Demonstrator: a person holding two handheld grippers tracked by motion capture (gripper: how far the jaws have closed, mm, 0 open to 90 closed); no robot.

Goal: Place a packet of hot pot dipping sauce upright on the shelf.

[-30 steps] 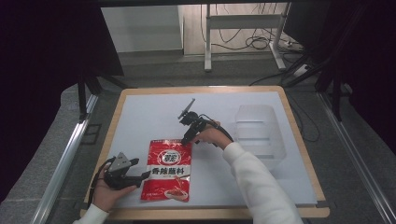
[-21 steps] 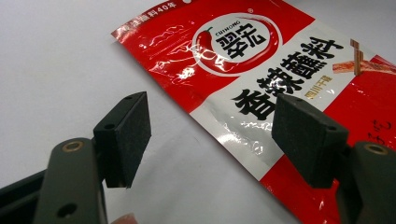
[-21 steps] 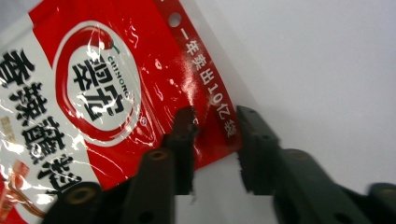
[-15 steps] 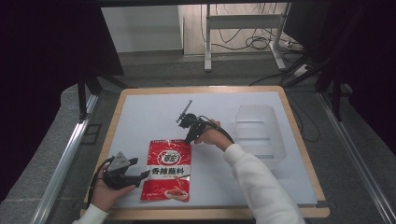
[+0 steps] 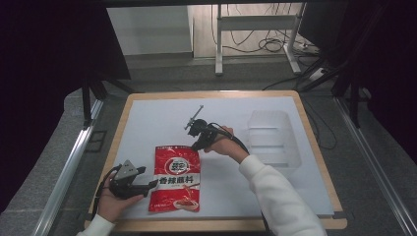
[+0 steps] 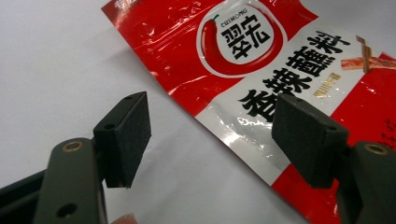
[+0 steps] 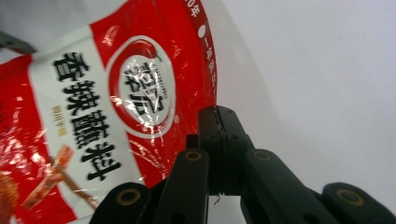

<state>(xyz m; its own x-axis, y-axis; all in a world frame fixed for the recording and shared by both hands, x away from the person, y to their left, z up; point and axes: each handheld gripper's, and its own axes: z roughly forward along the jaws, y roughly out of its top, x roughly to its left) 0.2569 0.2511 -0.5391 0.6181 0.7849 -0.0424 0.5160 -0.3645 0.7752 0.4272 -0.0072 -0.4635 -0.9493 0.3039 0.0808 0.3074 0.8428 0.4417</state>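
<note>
High view: a white table (image 5: 147, 123) with a wooden rim carries a red pouch (image 5: 175, 178) lying flat near the front edge, left of centre, its long axis running front to back. A clear plastic tray (image 5: 273, 140) sits well apart from it on the right side of the table. The left gripper (image 5: 147, 186), held in the left hand (image 5: 112, 202), lies low at the pouch's left edge about midway down its length, with its tips at that edge. The right gripper (image 5: 195, 145), held in the right hand (image 5: 223, 147) of a white-sleeved arm, meets the pouch at its far right corner. Left gripper view: the two black jaws stand wide apart and hold nothing; one pad (image 6: 127, 137) is over bare table, the other (image 6: 306, 133) over the pouch (image 6: 243, 60), whose edge passes between them. Right gripper view: the right gripper (image 7: 218, 135) has its jaws pressed together with no gap visible, beside the pouch (image 7: 107, 112) at its red edge; whether film is pinched between them cannot be told from here. The pouch shows a round chilli logo and black printed characters on a white band.
</note>
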